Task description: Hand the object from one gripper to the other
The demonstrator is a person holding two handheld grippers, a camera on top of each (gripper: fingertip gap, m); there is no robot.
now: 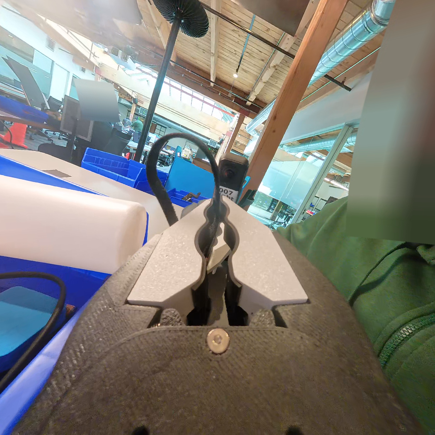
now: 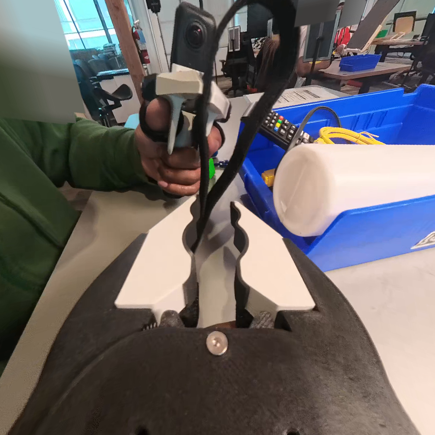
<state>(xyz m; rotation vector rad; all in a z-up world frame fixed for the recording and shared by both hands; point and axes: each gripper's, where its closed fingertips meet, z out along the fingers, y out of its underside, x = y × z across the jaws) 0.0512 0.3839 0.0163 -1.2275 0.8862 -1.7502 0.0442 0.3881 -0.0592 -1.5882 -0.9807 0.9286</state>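
a blue bin sits on the pale tabletop, with a white cylindrical container lying on its side across the near rim. inside the bin are a black remote with coloured buttons, a coil of yellow cable and a thin black cable. a green sleeve comes in from the left. overhead, wooden ceiling beams and a silver duct.

Both pictures are bright, with daylight from high windows and a small ceiling lamp. The wide lens bends straight lines at the edges. Near parts look soft, and the white cylinder glares. Soft shadows lie on the desk.
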